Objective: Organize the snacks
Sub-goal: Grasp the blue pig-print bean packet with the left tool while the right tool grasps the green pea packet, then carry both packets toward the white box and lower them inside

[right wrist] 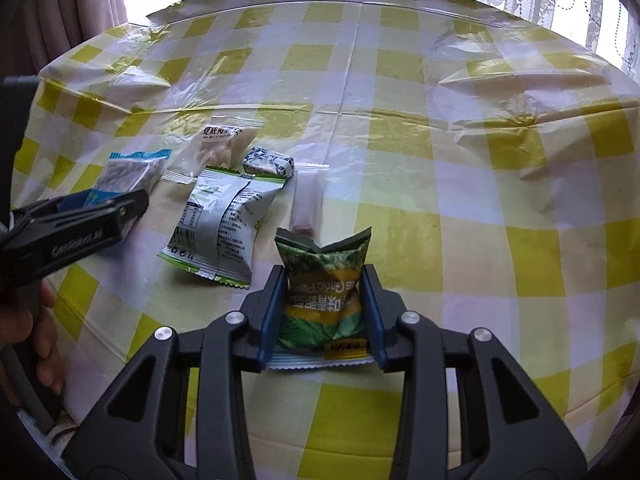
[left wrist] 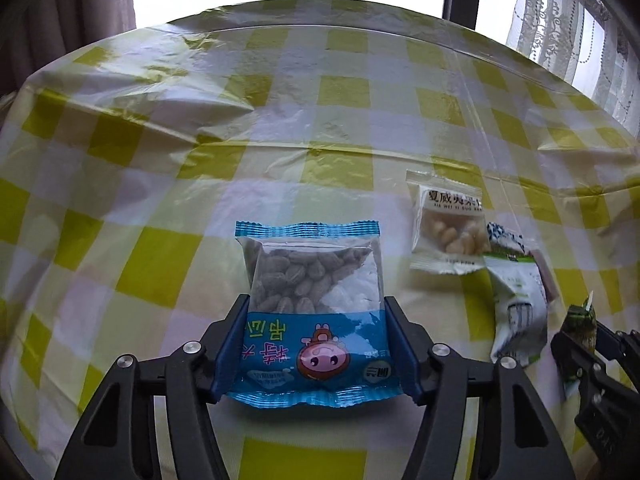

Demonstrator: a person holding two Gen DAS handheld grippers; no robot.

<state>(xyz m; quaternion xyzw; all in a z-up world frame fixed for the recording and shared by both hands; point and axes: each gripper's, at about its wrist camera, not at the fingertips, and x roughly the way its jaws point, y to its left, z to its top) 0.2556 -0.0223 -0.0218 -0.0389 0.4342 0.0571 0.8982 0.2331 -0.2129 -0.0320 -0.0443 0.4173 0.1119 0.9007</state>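
— What have you got?
— My left gripper clamps the blue nut packet above the checked tablecloth; my right gripper pinches the green snack packet beside the white pouch

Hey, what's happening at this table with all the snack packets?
A person is sorting snacks with two handheld grippers. The left gripper is clamped on a blue packet; the right gripper is clamped on a green packet. A white-and-green packet, a nut packet and two smaller ones lie together on the checked tablecloth.
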